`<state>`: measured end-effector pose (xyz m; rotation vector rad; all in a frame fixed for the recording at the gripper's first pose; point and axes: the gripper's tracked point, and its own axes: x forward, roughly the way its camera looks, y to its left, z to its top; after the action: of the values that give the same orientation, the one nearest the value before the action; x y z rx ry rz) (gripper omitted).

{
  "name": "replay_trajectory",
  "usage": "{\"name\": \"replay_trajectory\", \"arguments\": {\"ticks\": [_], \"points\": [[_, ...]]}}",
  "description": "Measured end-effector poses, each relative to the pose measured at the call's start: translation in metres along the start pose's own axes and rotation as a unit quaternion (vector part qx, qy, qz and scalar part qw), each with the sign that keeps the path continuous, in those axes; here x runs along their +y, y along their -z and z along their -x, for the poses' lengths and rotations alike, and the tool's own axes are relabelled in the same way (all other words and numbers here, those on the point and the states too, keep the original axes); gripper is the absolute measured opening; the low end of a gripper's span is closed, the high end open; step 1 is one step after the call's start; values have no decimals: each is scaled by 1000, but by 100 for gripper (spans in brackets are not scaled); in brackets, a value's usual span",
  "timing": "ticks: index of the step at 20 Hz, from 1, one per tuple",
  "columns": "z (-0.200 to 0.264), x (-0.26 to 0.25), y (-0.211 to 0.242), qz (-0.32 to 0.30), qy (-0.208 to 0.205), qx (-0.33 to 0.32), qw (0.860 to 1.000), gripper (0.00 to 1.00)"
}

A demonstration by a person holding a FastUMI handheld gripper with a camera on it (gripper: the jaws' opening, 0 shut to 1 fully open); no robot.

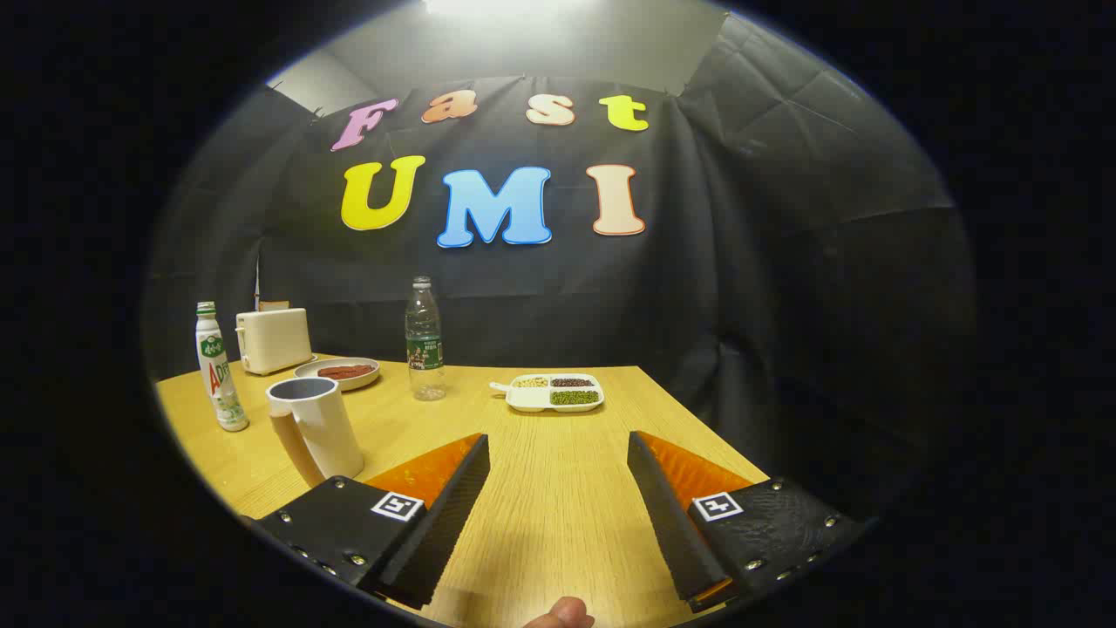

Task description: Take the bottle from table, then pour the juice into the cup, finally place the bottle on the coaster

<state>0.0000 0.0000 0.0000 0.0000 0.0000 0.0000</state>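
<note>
Wooden surface (540, 488) w/ bottle (425, 340) & cup (318, 427) untouched; fingers (558, 458) open, empty; nothing done yet.

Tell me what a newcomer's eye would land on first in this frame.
The open claw stands out first, its two fingers spread wide over the bare wooden table with nothing between them. Beyond the fingers stands a clear plastic bottle, with a white divided tray of grains beside it. Nearer, by the left finger, sits a white cup with a handle, and beyond that a white bottle with a green cap.
</note>
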Motion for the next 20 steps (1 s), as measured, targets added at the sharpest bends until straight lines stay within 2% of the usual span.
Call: {"name": "replay_trajectory", "arguments": {"ticks": [3,6,8,11,14,20], "points": [[-19,1,-16,17,9,-17,1000,97],[-16,6,-36,33,30,-27,999,96],[-3,16,-61,28,39,-51,998,97],[26,33,-86,-8,73,-83,994,96],[56,57,-94,5,89,-91,992,96],[81,114,-99,-2,74,-94,993,96]]}}
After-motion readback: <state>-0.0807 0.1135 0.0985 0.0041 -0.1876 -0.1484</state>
